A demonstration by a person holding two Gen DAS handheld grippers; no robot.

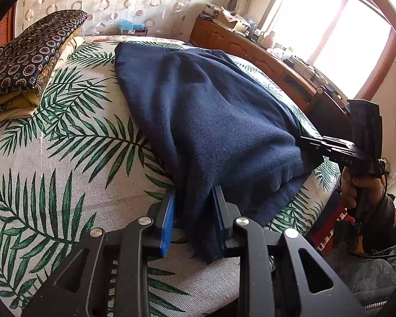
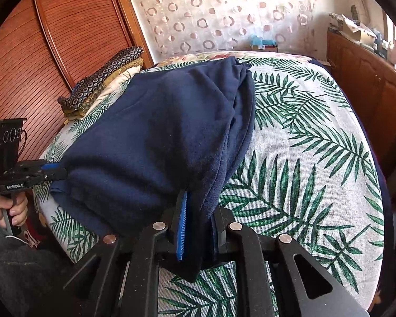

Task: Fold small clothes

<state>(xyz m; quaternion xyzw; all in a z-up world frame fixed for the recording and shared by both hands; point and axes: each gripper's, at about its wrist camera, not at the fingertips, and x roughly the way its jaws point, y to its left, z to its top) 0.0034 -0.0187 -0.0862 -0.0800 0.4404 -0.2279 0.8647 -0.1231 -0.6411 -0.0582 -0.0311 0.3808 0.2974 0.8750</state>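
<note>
The navy fleece garment (image 1: 211, 121) lies across the palm-leaf bed cover (image 1: 66, 158), its far end reaching toward the head of the bed and its near edge lifted off the cover by both grippers. In the left wrist view the left gripper (image 1: 194, 216) has a hanging bunch of the near edge between its blue-padded fingers (image 1: 169, 224); the cloth lies against the right-hand finger, but a slim gap shows beside the left pad, so I cannot tell whether the grip is firm. In the right wrist view the right gripper (image 2: 198, 227) has its fingers narrowly apart around the other near corner, and the cloth fills the gap, so it looks pinched. Along the garment's right side in that view several layered edges show, which suggests it is already doubled lengthwise. I judge the task to be partway: one fold seems made, and what is left is to carry the held edge over toward the far end, lay it flat and smooth it. A folded patterned stack (image 1: 31, 60) sits by the bed's far left corner, well apart
</note>
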